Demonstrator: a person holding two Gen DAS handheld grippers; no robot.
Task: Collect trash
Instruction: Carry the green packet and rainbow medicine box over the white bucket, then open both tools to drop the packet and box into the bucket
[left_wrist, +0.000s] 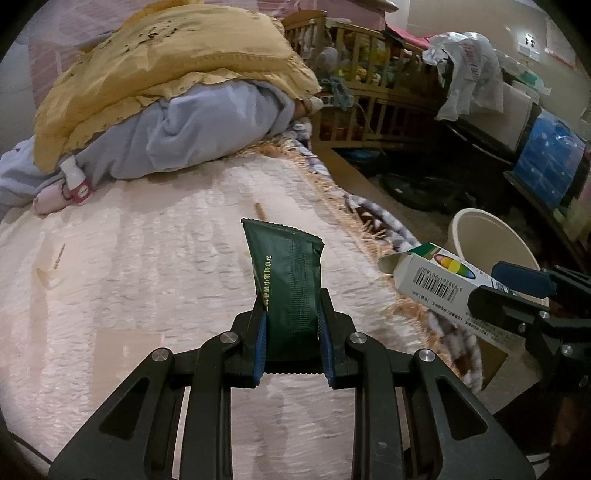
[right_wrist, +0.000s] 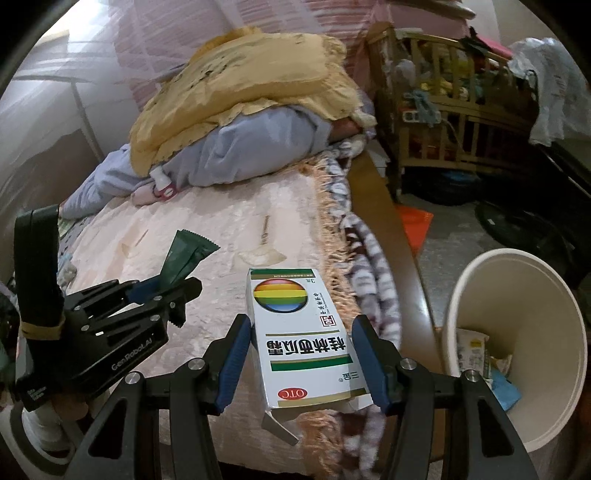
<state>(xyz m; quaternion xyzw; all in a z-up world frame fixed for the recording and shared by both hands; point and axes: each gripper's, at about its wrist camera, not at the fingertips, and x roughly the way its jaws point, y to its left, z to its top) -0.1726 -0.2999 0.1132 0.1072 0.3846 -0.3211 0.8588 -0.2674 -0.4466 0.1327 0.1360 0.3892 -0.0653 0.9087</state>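
My left gripper (left_wrist: 291, 325) is shut on a dark green sachet wrapper (left_wrist: 286, 280), which stands up between the blue pads above the pink bedspread (left_wrist: 147, 288). The same wrapper (right_wrist: 186, 254) and left gripper (right_wrist: 177, 291) show at the left of the right wrist view. My right gripper (right_wrist: 301, 354) is shut on a white medicine box (right_wrist: 299, 332) with a rainbow circle, one end flap hanging open. That box (left_wrist: 436, 280) pokes in from the right of the left wrist view. A cream waste bin (right_wrist: 517, 343) stands on the floor to the right, with some trash inside.
A yellow quilt (left_wrist: 177, 74) over grey bedding lies at the bed's far end, with a small white and pink bottle (left_wrist: 75, 181) beside it. A fringed bed edge (right_wrist: 332, 258) runs alongside the bin. A wooden crib (right_wrist: 443, 103) and clutter fill the far right.
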